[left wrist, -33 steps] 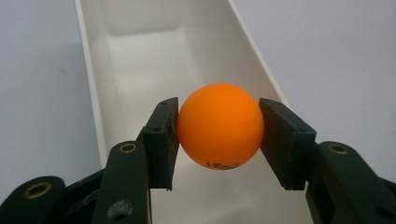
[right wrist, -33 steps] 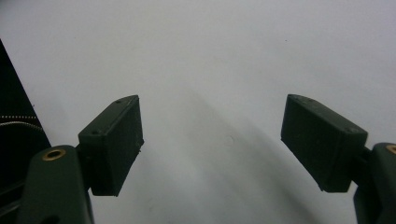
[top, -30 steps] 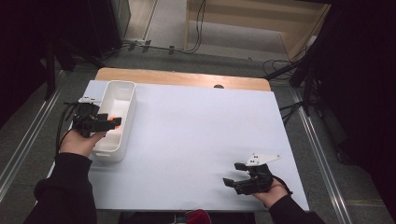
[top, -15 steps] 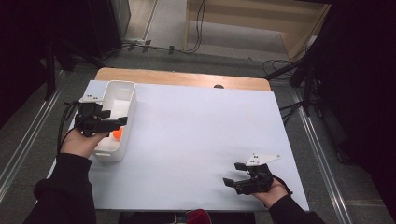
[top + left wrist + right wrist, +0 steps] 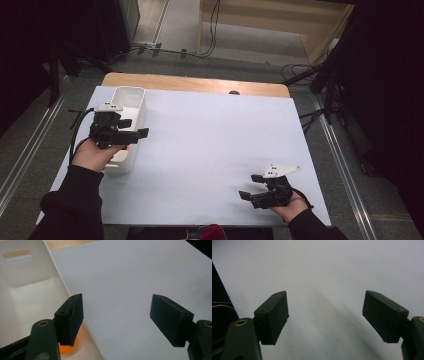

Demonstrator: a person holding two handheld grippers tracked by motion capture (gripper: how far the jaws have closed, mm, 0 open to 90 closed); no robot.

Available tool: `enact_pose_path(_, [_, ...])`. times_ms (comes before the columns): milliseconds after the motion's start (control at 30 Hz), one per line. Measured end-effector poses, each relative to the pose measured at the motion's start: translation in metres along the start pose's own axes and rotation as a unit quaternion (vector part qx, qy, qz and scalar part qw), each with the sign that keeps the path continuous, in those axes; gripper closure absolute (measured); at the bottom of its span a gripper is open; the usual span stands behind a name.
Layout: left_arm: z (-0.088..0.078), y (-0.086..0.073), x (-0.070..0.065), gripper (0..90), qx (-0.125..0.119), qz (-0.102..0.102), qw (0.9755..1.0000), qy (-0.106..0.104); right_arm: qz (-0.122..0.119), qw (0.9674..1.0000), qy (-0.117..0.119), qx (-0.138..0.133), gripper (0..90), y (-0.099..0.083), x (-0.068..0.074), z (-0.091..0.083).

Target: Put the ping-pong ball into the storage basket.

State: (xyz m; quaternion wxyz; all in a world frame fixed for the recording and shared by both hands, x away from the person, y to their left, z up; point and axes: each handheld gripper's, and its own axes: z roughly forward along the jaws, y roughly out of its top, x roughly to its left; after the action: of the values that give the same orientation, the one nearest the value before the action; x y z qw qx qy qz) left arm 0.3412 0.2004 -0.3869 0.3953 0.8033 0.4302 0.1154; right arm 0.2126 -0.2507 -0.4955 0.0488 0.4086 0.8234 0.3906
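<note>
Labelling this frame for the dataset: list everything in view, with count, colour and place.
table: 1, white top with a bare wooden strip along the far edge, centre of the high view.
bin: 1, white, oblong, with a handle slot in its far wall, on the table's left edge.
orange object: 1, inside the bin at its near end, partly hidden behind a jaw in the left gripper view; kind unclear.
left gripper: 1, black, above the bin's near end, jaws apart, nothing between them.
right gripper: 1, black, near-right corner of the table, jaws apart, nothing held.
sleeves: 2, black, bottom edge.
</note>
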Motion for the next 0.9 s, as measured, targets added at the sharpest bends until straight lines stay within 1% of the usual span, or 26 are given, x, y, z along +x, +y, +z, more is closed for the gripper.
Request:
enact_pose_path(167, [0.004,0.0,-0.008,27.4,-0.003,0.006,0.9997,-0.022,0.0,1.0,0.0,0.0,19.5,0.0,0.0,0.0])
enact_pose_path(233, [0.006,0.0,-0.011,27.4,-0.004,0.005,0.9993,-0.037,0.001,1.0,0.001,0.0,19.5,0.0,0.0,0.0])
enact_pose_path(300, [0.009,0.0,-0.014,27.4,-0.005,0.01,0.9988,-0.048,0.002,1.0,0.0,0.001,19.5,0.0,0.0,0.0])
enact_pose_path(333, [0.01,0.0,-0.016,27.4,0.0,0.013,0.9986,-0.051,0.002,1.0,0.0,0.001,19.5,0.0,0.0,0.0])
enact_pose_path(433, [0.014,-0.001,-0.022,27.4,0.006,0.029,0.9985,-0.047,0.003,1.0,0.001,0.001,19.5,0.0,0.001,0.0])
enact_pose_path(500, [0.016,-0.002,-0.026,27.4,0.007,0.034,0.9979,-0.054,0.003,1.0,0.001,0.001,19.5,0.0,0.0,0.0])
enact_pose_path(600, [0.018,-0.002,-0.029,27.4,0.005,0.031,0.9976,-0.062,0.002,1.0,0.001,0.0,19.5,0.0,0.0,0.0])
enact_pose_path(633, [0.019,-0.003,-0.029,27.4,0.006,0.034,0.9973,-0.065,0.003,1.0,0.001,0.001,19.5,0.0,0.0,0.0])
enact_pose_path(767, [0.022,-0.004,-0.033,27.4,0.003,0.029,0.9966,-0.077,0.0,1.0,0.0,0.0,19.5,0.0,0.0,0.0])
enact_pose_path(800, [0.023,-0.004,-0.034,27.4,0.004,0.03,0.9963,-0.081,-0.001,1.0,0.0,0.0,19.5,0.0,0.0,0.0])
enact_pose_path(867, [0.025,-0.004,-0.036,27.4,0.002,0.037,0.9962,-0.079,0.0,1.0,0.0,0.0,19.5,0.0,0.0,0.0])
enact_pose_path(900, [0.026,-0.005,-0.037,27.4,0.005,0.037,0.9961,-0.081,0.002,1.0,0.001,0.001,19.5,0.0,0.0,0.0])
